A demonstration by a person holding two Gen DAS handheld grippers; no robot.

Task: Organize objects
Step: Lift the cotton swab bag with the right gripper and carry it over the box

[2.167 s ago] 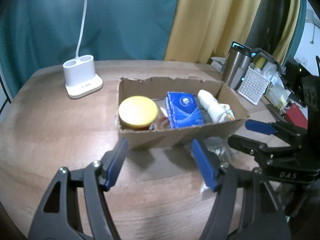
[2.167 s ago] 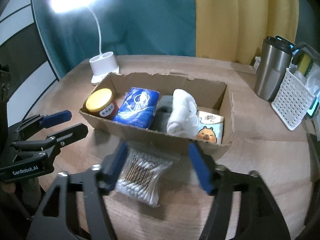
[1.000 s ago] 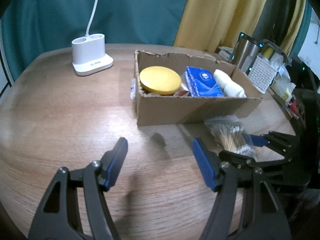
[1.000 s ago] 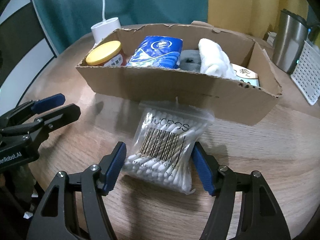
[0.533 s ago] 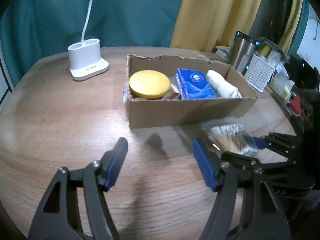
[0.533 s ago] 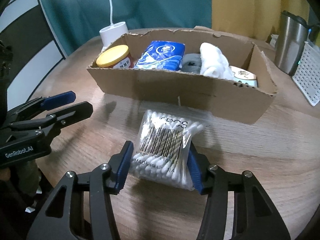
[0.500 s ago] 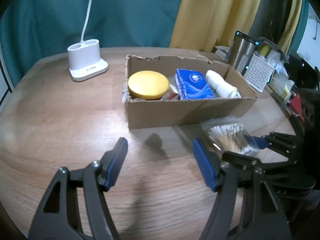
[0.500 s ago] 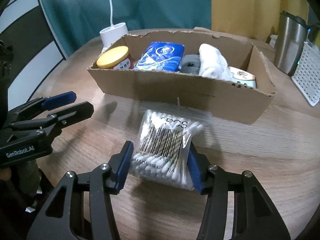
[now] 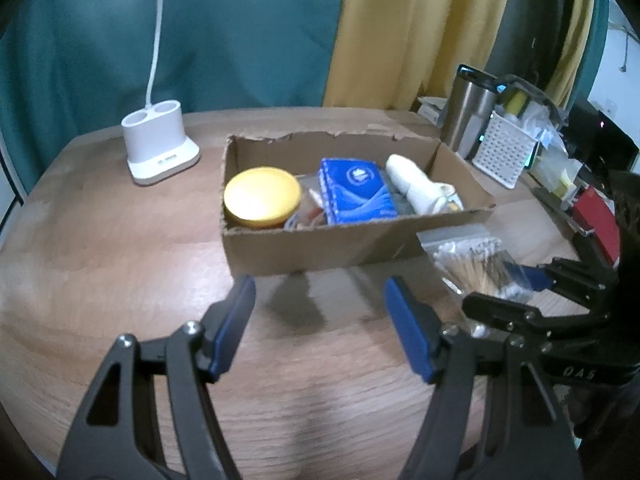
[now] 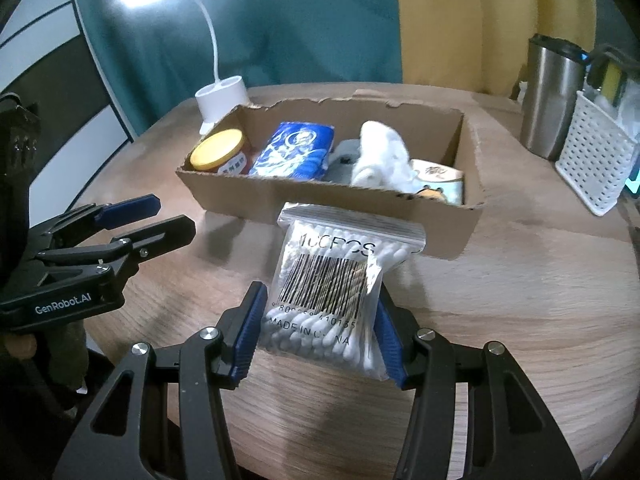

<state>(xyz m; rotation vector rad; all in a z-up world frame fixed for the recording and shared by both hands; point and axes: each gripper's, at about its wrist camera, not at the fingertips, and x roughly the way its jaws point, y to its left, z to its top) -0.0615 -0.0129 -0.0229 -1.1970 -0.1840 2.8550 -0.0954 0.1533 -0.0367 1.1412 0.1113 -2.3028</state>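
My right gripper (image 10: 320, 330) is shut on a clear bag of cotton swabs (image 10: 336, 280) and holds it tilted up above the wooden table, in front of the cardboard box (image 10: 328, 200). The bag also shows in the left wrist view (image 9: 476, 264), held by the right gripper (image 9: 516, 284). The box (image 9: 320, 244) holds a yellow-lidded jar (image 9: 262, 196), a blue tissue pack (image 9: 354, 190), a white rolled cloth (image 9: 416, 186) and a small carton (image 10: 438, 182). My left gripper (image 9: 320, 328) is open and empty, in front of the box's near wall.
A white lamp base (image 9: 158, 146) stands at the back left of the round wooden table (image 9: 100, 240). A steel tumbler (image 10: 550, 96) and a white perforated basket (image 10: 596, 164) stand at the right. Clutter lies beyond the table's right edge.
My right gripper has closed on the cotton swab bag and lifted it off the table, tilting it up. My left gripper has stayed open and shifted slightly.
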